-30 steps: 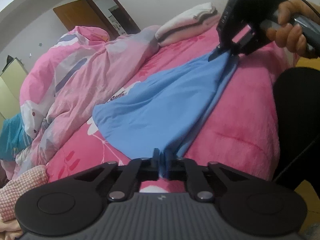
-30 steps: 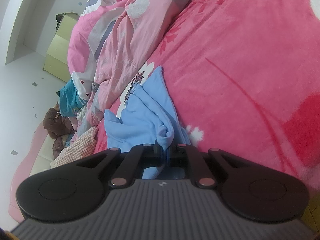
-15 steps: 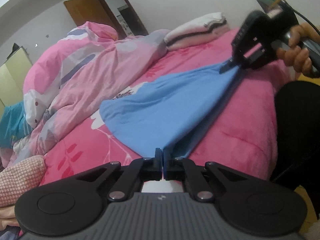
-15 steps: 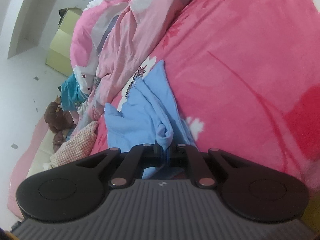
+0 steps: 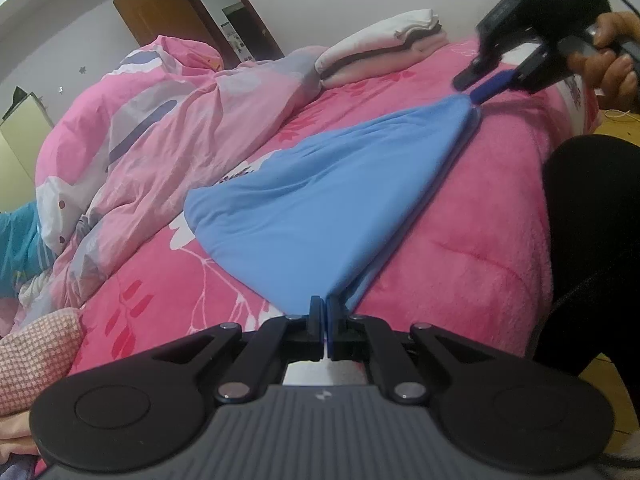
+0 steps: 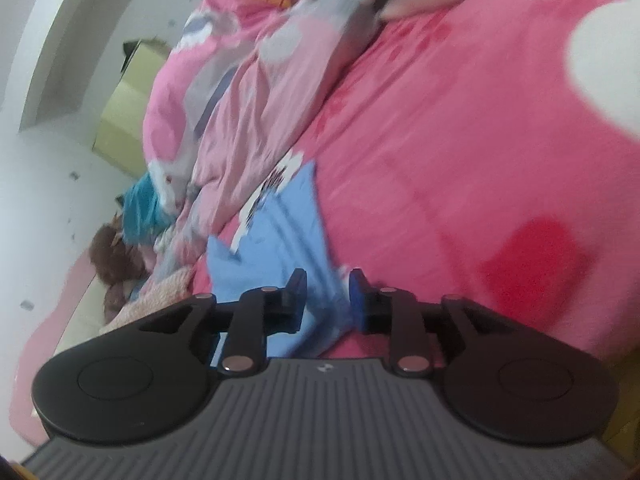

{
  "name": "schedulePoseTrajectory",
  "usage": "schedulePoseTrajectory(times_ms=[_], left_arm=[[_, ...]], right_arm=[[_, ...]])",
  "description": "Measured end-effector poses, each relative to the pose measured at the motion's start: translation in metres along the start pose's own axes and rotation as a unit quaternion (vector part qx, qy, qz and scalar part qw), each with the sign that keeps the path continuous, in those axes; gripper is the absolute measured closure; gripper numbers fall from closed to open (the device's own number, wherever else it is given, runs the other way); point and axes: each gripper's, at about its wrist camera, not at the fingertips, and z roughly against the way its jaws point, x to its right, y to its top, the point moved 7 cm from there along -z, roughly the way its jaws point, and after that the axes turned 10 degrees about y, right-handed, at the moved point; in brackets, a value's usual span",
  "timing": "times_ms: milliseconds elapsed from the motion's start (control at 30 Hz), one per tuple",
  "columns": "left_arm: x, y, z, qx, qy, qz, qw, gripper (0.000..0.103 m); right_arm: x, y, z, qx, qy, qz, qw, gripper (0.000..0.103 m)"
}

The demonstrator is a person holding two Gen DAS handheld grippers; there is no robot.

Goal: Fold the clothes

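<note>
At the left, the left gripper (image 5: 324, 316) was clamped on the near corner of the blue garment (image 5: 320, 204), exactly as it had been a second before. The cloth lay spread in a flat wedge on the pink bed (image 5: 472, 240), between the crumpled pink duvet (image 5: 160, 148) and the bed's near edge, with a stack of folded clothes (image 5: 380, 52) farther back.

At the right came the change: the right gripper (image 6: 328, 296), pinched on the far corner half a second earlier, now had its jaws standing apart with the cloth lying loose between them. From the left wrist view it hovered just above that corner (image 5: 486, 80), apparently no longer holding it.

That release suggested the stretching-out was finished and the garment had been laid flat, so a fold could probably follow once the right gripper took a new hold.

No brand, label or legible writing showed; the small mark on each gripper body was too small to read.
</note>
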Motion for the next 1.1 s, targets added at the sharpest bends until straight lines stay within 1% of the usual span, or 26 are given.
schedulePoseTrajectory(times_ms=[100, 167, 233, 400, 433, 500, 533, 567, 667, 700, 767, 867, 967, 1033, 1100], left_arm=[[0.0, 0.0, 0.0, -0.001, 0.001, -0.002, 1.0, 0.101], [0.0, 0.0, 0.0, 0.0, 0.002, -0.003, 1.0, 0.101], [0.0, 0.001, 0.001, 0.002, 0.002, -0.004, 1.0, 0.101], [-0.002, 0.0, 0.001, 0.006, -0.001, -0.008, 0.9999, 0.101], [-0.002, -0.001, 0.001, 0.006, -0.002, -0.008, 0.9999, 0.101], [-0.002, -0.003, 0.0, 0.003, -0.005, -0.004, 1.0, 0.101], [-0.002, -0.004, 0.0, 0.001, -0.008, 0.001, 1.0, 0.101], [-0.002, -0.005, -0.001, -0.001, -0.01, 0.005, 0.9999, 0.101], [-0.007, -0.009, 0.0, -0.017, -0.03, 0.033, 0.9988, 0.101], [-0.01, -0.012, 0.0, -0.027, -0.04, 0.05, 0.9976, 0.101], [-0.019, -0.015, 0.002, -0.043, -0.058, 0.088, 0.9935, 0.101], [-0.033, -0.019, 0.006, -0.054, -0.078, 0.144, 0.9849, 0.097], [-0.047, -0.022, 0.01, -0.066, -0.098, 0.2, 0.9726, 0.092], [-0.056, -0.024, 0.012, -0.074, -0.11, 0.237, 0.9623, 0.092], [-0.062, -0.017, 0.01, -0.063, -0.114, 0.259, 0.9572, 0.091]], right_arm=[[-0.005, 0.003, 0.01, 0.009, 0.004, 0.011, 1.0, 0.08], [-0.015, 0.003, 0.01, 0.007, 0.016, 0.028, 0.999, 0.08], [-0.029, 0.001, 0.003, -0.001, 0.035, 0.049, 0.998, 0.081], [-0.052, -0.014, -0.022, -0.042, 0.045, 0.104, 0.993, 0.087], [-0.052, -0.018, -0.027, -0.053, 0.036, 0.112, 0.992, 0.088], [-0.043, -0.027, -0.036, -0.077, -0.002, 0.125, 0.989, 0.09], [-0.035, -0.033, -0.041, -0.095, -0.036, 0.134, 0.986, 0.094], [-0.029, -0.038, -0.044, -0.101, -0.055, 0.143, 0.983, 0.1], [-0.028, -0.039, -0.043, -0.098, -0.051, 0.14, 0.984, 0.1], [-0.028, -0.038, -0.043, -0.099, -0.051, 0.136, 0.984, 0.1], [-0.028, -0.039, -0.043, -0.1, -0.052, 0.137, 0.984, 0.1], [-0.027, -0.039, -0.044, -0.1, -0.052, 0.136, 0.984, 0.1], [-0.025, -0.039, -0.044, -0.1, -0.05, 0.132, 0.985, 0.1], [-0.025, -0.039, -0.044, -0.099, -0.051, 0.13, 0.985, 0.1], [-0.026, -0.04, -0.044, -0.099, -0.052, 0.131, 0.985, 0.1]])
